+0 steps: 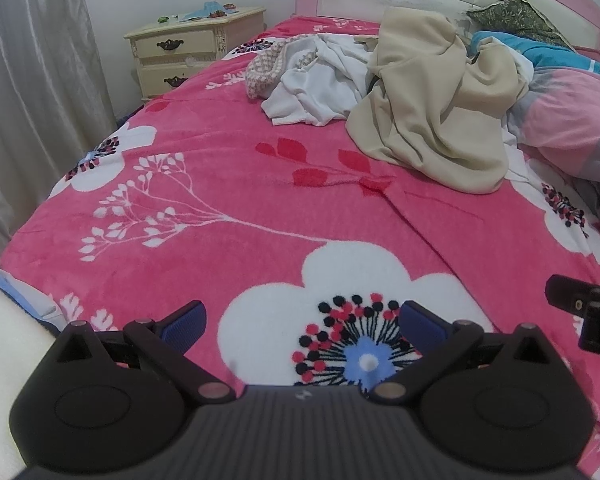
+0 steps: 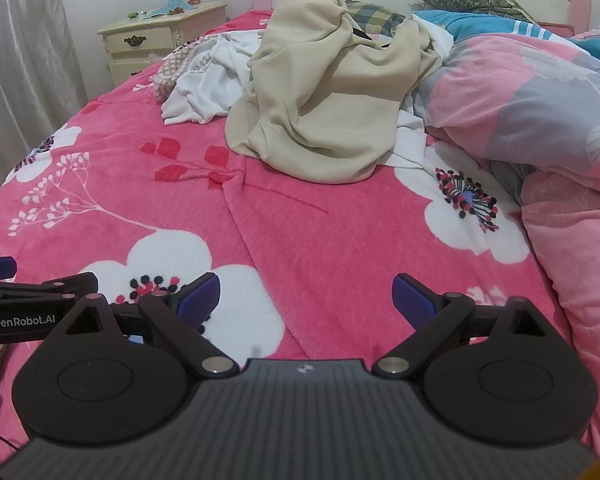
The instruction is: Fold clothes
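Both grippers released, empty, low in frame over pink floral blanket point(image 1: 228, 184). Left gripper point(image 1: 302, 322), right gripper point(image 2: 306, 300). Crumpled beige garment point(image 2: 324, 104) upper centre, well apart, straight ahead; right gripper likely nearer. White garment point(image 1: 316, 92) beside it, left.

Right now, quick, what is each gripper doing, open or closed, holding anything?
Left gripper: jaws open, holding nothing, above the blanket.
Right gripper: jaws open, holding nothing, also over the blanket.
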Motion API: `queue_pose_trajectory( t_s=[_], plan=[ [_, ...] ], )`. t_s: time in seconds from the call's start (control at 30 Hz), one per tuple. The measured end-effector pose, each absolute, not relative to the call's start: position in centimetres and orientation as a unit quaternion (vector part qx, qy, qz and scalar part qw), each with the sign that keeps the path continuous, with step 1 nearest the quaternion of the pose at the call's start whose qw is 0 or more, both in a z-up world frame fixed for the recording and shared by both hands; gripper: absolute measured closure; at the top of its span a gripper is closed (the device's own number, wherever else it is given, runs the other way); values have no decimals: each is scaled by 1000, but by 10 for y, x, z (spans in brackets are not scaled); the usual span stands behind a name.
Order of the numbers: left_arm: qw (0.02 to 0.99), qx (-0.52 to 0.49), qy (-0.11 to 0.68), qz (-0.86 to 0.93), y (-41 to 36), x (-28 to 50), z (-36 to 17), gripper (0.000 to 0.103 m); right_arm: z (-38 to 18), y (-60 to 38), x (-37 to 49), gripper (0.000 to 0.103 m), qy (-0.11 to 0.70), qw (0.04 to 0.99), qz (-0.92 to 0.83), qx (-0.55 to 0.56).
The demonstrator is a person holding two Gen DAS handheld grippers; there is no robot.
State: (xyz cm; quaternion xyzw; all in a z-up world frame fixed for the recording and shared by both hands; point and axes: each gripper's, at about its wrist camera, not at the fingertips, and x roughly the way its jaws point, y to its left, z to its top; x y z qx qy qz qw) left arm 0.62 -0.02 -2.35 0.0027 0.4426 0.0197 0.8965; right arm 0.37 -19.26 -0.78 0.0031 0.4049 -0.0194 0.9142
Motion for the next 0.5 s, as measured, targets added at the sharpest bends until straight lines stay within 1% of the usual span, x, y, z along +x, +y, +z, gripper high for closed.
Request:
queue_pose_trajectory(
  t_s=[0.37, 0.5],
  plan=[
    [904, -8, 427, 9, 4, 25, -41, 0, -23, -199, 20, 10, 401, 915, -28, 1],
    [915, -13, 404, -8, 1, 41, -47, 0, -29, -207, 30, 10, 384, 923, -26, 6]
  ],
)
